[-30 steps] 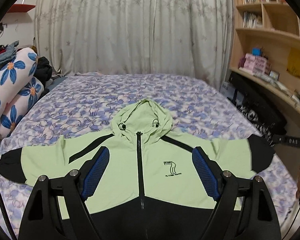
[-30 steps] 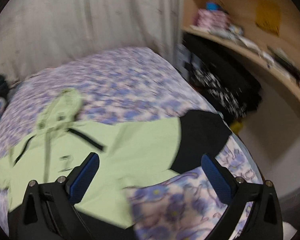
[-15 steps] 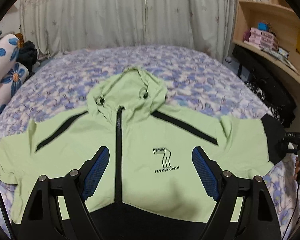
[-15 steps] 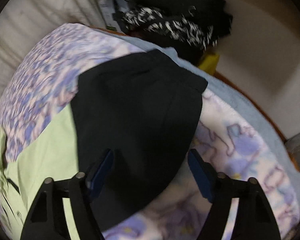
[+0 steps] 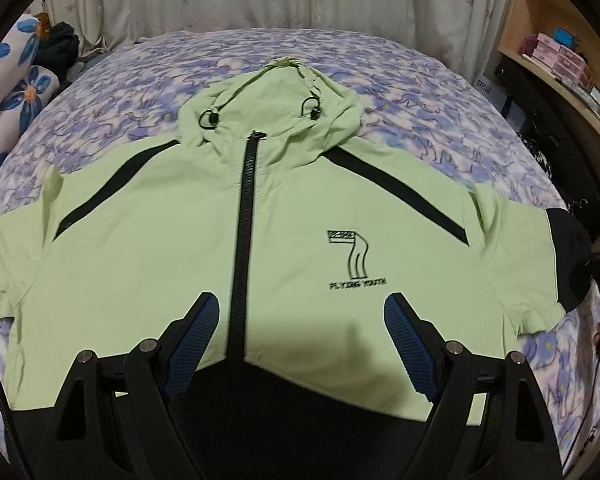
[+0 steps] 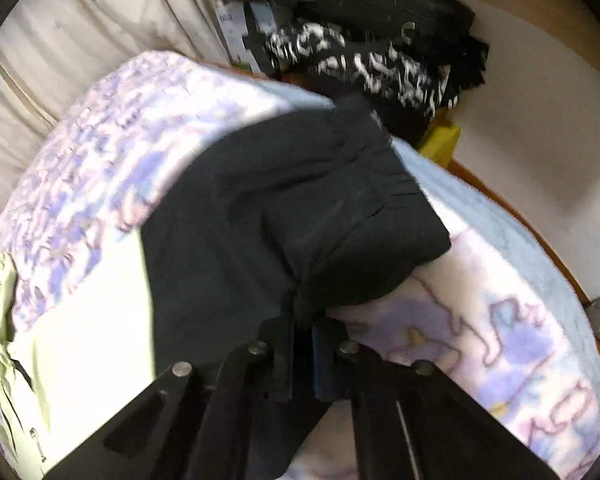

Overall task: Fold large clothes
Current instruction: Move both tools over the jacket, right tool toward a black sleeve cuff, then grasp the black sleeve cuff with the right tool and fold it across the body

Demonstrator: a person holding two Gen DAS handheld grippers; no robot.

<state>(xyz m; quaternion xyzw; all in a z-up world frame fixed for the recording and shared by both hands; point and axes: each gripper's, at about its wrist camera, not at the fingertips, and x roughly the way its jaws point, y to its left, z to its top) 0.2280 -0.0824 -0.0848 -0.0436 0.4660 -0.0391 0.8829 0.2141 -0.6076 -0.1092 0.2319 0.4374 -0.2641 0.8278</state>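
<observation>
Right tongs (image 6: 302, 336) pinch jacket cuff (image 6: 320, 216)

Black left gripper (image 5: 300, 332): 2 fingers, blue textured pads (image 5: 410, 346), silver screws.

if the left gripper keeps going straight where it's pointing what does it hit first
Most likely the green chest of the jacket, near the black zipper. The left gripper is open with nothing between its fingers; how far above the fabric it is remains unclear.
</observation>
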